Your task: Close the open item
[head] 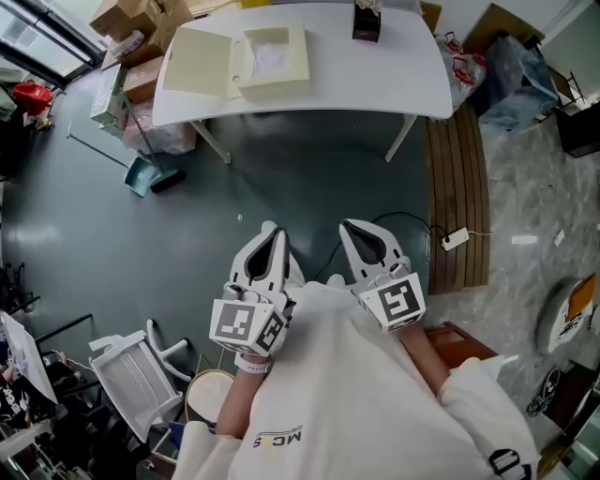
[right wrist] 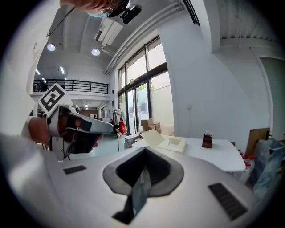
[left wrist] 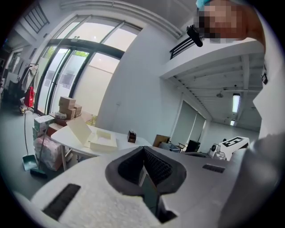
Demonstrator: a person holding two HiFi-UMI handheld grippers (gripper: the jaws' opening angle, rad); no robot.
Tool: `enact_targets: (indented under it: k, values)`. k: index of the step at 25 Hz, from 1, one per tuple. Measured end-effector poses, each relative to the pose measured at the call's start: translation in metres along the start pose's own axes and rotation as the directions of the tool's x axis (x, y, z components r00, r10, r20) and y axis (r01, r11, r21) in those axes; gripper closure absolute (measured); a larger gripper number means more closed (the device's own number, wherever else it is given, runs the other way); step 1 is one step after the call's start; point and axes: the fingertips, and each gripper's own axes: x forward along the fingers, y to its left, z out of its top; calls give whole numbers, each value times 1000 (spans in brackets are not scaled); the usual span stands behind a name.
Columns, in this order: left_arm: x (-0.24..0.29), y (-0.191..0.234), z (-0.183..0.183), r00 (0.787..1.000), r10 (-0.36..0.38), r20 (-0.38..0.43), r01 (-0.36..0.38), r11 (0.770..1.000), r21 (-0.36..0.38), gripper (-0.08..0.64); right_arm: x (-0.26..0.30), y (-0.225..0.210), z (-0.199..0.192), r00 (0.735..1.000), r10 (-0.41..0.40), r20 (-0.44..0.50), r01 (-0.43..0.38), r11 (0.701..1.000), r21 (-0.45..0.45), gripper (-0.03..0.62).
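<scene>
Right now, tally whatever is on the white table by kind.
open cream box: 1
small dark brown box: 1
Total on the white table: 2

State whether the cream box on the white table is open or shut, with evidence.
Open: the cream box has its lid swung back beside it, its inside exposed.

Left claw [head: 270, 231], right claw [head: 356, 229]: both closed.
</scene>
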Motion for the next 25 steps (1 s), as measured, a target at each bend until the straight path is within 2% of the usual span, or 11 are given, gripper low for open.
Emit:
enact_targets:
  k: [3,5,7,11,15,21,25]
  values:
    - [16,47,23,1000,2,14,-2,999,-33,534,36,1,40,987,-11,163,8,1000,25,579]
    - [20,78,41,1000,5,10,-5,1000,-20,534,63,7,63,978,-13,209,20,999,-33,580]
    - [21,107,59,1000,3,9,-3,1000,-1,534,94,16,80,979,-8,202,21,998,-63,578]
    - [27,169,91,1000,5,17,-5,1000,15,534,159,32,107,980,-1,200,15,998,-66,578]
    - [37,216,108,999,-17,31,17,1000,9,534,214,42,114,984,-20,179,31,998,-60,578]
    - [55,260,124,998,-54,7,54,998,-18,534,266,44,127,988,-61,144,65,998,-19,578]
    - [68,286,128,999,-46,1,46,998,-37,534,290,38,128,992,-65,108,67,998,-10,579]
